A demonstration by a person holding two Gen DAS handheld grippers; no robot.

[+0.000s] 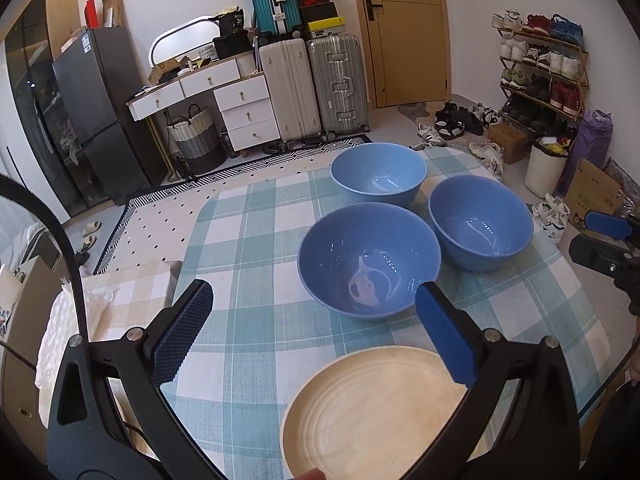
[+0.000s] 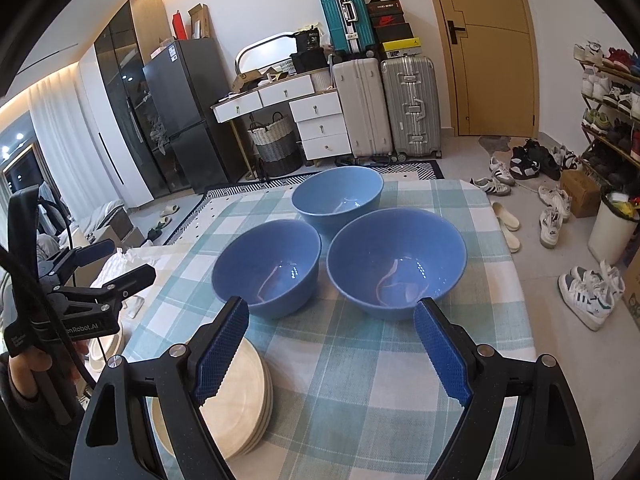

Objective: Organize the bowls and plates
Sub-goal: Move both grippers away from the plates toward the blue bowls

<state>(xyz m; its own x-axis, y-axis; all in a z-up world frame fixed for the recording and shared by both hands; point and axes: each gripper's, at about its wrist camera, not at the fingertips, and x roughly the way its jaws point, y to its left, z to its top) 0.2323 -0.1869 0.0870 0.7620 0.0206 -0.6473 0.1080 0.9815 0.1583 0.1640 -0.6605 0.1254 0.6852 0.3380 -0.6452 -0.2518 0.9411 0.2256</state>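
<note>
Three glossy round blue bowls point(image 2: 338, 240) clustered mid-table on woven checked tablecloth point(image 2: 360, 380); bare cloth before them. Stacked matte cream plates point(image 2: 240, 396) at near edge. Left gripper point(image 1: 312, 320), right gripper point(image 2: 332, 344): jaws apart, empty.

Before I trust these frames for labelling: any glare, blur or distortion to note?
Left wrist view: strong fisheye bending, dark corners; bright glints inside the nearest blue bowl; the cream plate is sharp. Right wrist view: same curvature, glints in the right-hand bowl, ceiling light strip glowing; no motion blur in either.
</note>
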